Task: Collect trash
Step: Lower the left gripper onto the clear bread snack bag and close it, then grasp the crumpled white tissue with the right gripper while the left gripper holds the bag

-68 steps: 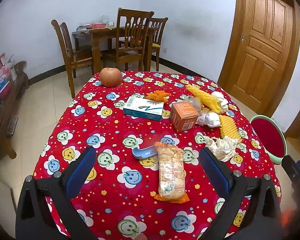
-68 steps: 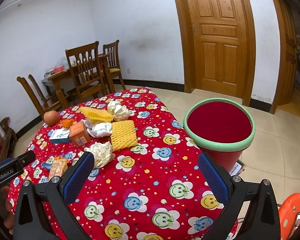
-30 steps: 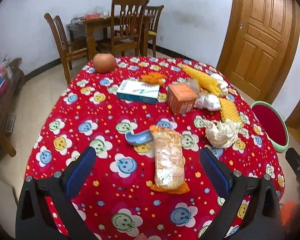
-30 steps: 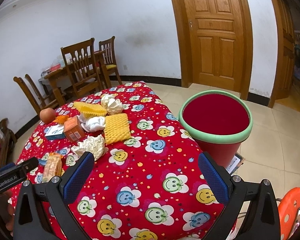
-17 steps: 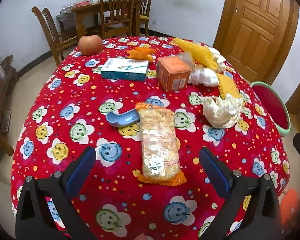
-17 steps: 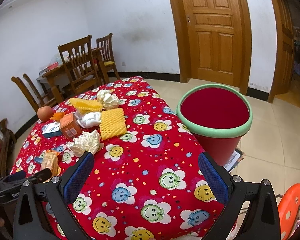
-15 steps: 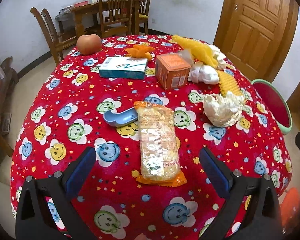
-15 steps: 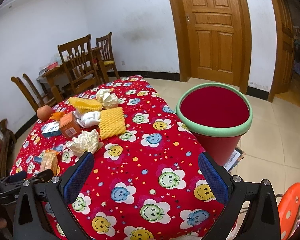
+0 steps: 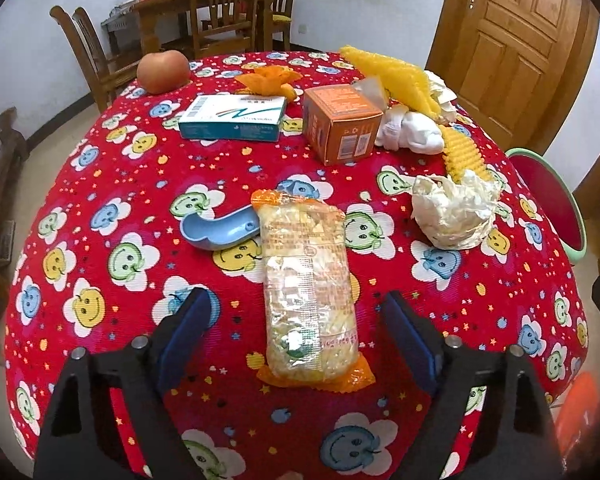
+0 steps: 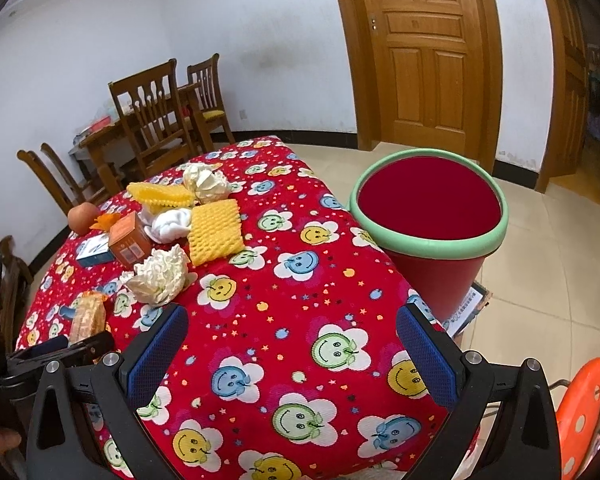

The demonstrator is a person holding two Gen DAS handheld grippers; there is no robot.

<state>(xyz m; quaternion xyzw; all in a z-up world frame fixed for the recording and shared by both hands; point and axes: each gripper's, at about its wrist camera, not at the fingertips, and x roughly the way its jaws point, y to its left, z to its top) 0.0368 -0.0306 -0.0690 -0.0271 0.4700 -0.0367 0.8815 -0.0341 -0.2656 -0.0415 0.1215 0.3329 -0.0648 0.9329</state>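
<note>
- Step in hand, as I judge it: the approach to the first piece of trash. The left gripper (image 9: 300,332) hangs low over the counter (image 9: 112,184) with its jaws spread wide and empty, the snack wrapper (image 9: 308,292) lying lengthwise between them.
- The next move calls for lowering and closing across the wrapper's narrow width (it is crinkly film, so it may slip or fold), then carrying it to the bin (image 10: 428,216), which stands on the floor just beside the counter's edge.
- The right gripper (image 10: 292,356) hovers above the near corner of the counter, jaws also wide apart, holding nothing.
- Other likely trash sits farther back: a crumpled paper wad (image 9: 452,212), yellow foam netting (image 9: 464,156), an orange box (image 9: 340,120).
- Writing: the wrapper's print and the teal-and-white box (image 9: 232,118) carry text too small to read; the orange box shows a barcode.
</note>
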